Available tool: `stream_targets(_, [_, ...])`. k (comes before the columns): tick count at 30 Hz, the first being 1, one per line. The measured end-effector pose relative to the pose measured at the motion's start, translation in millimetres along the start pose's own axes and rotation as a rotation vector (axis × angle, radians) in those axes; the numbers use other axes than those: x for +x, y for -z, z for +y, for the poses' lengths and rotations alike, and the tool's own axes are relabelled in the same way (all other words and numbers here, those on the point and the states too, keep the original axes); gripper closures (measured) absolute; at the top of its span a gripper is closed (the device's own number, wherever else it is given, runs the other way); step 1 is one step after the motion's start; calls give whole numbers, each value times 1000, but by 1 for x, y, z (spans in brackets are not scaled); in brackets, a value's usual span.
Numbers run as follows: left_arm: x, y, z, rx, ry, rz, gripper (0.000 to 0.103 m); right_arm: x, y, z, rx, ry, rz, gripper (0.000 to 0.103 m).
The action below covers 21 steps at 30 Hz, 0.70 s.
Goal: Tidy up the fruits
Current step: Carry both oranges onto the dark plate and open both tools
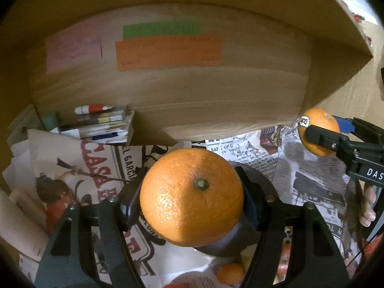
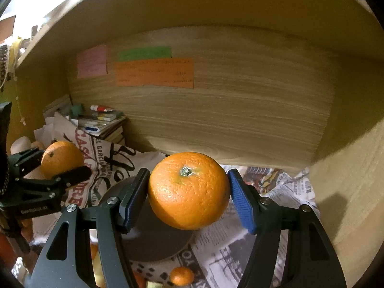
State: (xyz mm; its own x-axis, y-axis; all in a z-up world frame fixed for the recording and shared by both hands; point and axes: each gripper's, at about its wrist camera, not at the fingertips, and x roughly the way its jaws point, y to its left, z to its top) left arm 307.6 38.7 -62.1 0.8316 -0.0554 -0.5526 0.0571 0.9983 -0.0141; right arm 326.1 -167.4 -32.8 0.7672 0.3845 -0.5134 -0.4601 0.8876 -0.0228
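Left wrist view: the left gripper [image 1: 192, 198] squeezes a big orange [image 1: 192, 196] over the gray plate [image 1: 254, 180]. At 3 o'clock, the right gripper [image 1: 320, 135] grips another orange [image 1: 321, 120].

Right wrist view: the right gripper [image 2: 188, 196] squeezes its orange [image 2: 189, 190]; the left gripper's [image 2: 61, 165] orange [image 2: 60, 157] sits at 9 o'clock.

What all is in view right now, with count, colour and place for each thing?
Oranges: two, orange, one in the left tongs, one in the right tongs.
Small orange fruit: one, on the paper below.
Round plate: one, dark grey, under the held fruit.
Newspaper: printed sheets covering the surface.
Notes: three, pink, green, orange, on the wooden back panel.
Books: a stack, back left.
Fingers: beside the right tongs' handle.
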Motion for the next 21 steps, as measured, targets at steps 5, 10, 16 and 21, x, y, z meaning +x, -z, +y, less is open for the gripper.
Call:
stream_targets(5, [23, -5, -1, 29, 0, 45, 34, 24, -1, 1, -15, -13, 45, 40])
stream_targets(10, [44, -11, 1, 42, 6, 82, 34, 47, -4, 5, -42, -25, 95, 40])
stream_targets(16, [69, -16, 8, 42, 8, 129, 34, 70, 0, 6, -50, -44, 140, 40])
stream_targets(21, [85, -18, 10, 51, 22, 172, 34, 88, 11, 5, -62, -75, 194, 40])
